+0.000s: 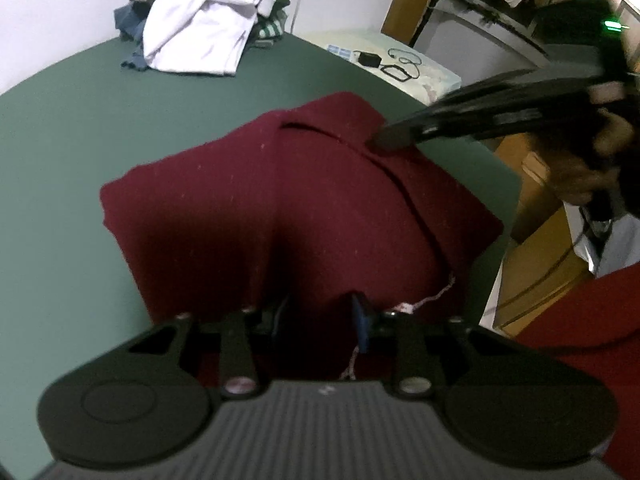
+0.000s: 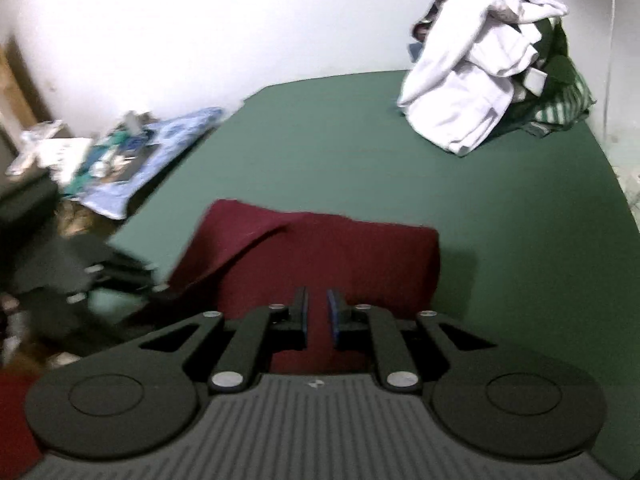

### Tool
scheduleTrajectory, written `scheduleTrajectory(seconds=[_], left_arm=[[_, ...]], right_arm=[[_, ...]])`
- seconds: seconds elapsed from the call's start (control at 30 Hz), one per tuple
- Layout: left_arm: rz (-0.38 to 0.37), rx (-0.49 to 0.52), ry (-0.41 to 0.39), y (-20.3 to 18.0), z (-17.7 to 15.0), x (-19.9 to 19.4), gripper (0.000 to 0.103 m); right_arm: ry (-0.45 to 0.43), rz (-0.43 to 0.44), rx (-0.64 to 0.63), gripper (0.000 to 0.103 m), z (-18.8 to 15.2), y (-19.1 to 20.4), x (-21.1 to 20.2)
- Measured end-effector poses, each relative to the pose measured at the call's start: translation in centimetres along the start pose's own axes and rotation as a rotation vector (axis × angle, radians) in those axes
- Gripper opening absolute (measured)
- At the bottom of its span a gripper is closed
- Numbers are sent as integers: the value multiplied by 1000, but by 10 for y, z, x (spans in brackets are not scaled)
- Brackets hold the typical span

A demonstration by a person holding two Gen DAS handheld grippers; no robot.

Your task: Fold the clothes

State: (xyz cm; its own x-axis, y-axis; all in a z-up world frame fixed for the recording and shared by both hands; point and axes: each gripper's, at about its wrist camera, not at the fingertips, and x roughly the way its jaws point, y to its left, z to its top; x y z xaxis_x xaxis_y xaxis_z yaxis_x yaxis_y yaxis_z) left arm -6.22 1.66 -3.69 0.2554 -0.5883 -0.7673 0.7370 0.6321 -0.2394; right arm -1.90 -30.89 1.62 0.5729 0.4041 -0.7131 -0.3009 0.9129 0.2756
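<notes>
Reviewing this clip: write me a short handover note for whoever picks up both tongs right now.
Left tongs: partly open over the near edge of the maroon garment; whether they pinch cloth is hidden.
Right tongs: a narrow gap between the fingers, nothing visibly gripped, poised over the garment's other side.
Things: the maroon garment lies folded into a rough rectangle near the edge of the green table. The pile of unfolded clothes, white on top, sits at the far corner.
Done: the maroon piece looks mostly folded.
Left: finish or tidy it, probably set it aside, then work through the pile.
</notes>
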Motion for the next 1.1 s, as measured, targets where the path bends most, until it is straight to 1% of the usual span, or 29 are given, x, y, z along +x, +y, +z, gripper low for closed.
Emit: scheduleTrajectory(seconds=[0.07, 0.13, 0.2, 0.27, 0.4, 0.43, 0.5, 0.53, 0.6, 0.67, 0.7, 0.77, 0.8, 0.83, 0.87, 0.9, 0.93, 1.0, 1.03, 1.07, 1.1], left_arm=[[8, 6, 1, -3, -4, -1, 29], [18, 14, -2, -6, -8, -1, 29], [34, 10, -11, -9, -9, -1, 30], [43, 8, -20, -11, -10, -1, 34], [38, -23, -33, -8, -8, -4, 33], [40, -29, -49, -8, -6, -9, 33], [64, -37, -101, -7, -3, -23, 33], [61, -63, -122, -4, -2, -26, 33], [54, -111, -158, 2, -1, -32, 33], [49, -131, -119, 5, -4, -20, 33], [47, -138, -101, 6, -6, -15, 33], [48, -105, -89, -2, -14, -10, 35], [49, -88, -82, -7, -18, -8, 38], [47, -73, -76, -11, -22, -6, 48], [26, -68, -68, -14, -20, -8, 50], [7, -63, -60, -18, -19, -10, 50], [-4, -60, -53, -17, -19, -13, 50], [-16, -58, -39, -14, -17, -21, 50], [-3, -74, -57, -8, -16, -30, 50], [11, -91, -76, -2, -15, -38, 50], [27, -110, -96, 5, -14, -47, 52]], right_arm=[[40, -13, 9, 12, -5, -6, 14], [53, -23, -32, 12, -16, -3, 13], [67, -25, -36, 12, -18, -1, 11], [75, -14, -3, 12, -16, -5, 11], [82, -3, 58, 12, -14, -4, 13], [85, -7, 55, 13, -11, -1, 8], [75, 26, 74, 17, -11, 1, -4], [68, 48, 86, 20, -11, 3, -10], [73, 90, 110, 20, -17, 4, -13], [105, 64, 120, 19, -27, 5, -7], [107, 52, 120, 19, -31, 6, -6], [93, 37, 112, 19, -39, 7, -7], [95, 27, 98, 19, -41, 9, -7], [102, 15, 78, 19, -40, 12, -8], [112, 10, 65, 20, -38, 14, -8], [123, 10, 68, 21, -34, 13, -9], [134, 11, 77, 22, -30, 11, -10], [106, 24, 126, 24, -23, 2, -18], [86, 32, 154, 27, -20, -2, -23], [63, 33, 179, 36, -17, -9, -29], [41, 21, 198, 42, -15, -14, -34]])
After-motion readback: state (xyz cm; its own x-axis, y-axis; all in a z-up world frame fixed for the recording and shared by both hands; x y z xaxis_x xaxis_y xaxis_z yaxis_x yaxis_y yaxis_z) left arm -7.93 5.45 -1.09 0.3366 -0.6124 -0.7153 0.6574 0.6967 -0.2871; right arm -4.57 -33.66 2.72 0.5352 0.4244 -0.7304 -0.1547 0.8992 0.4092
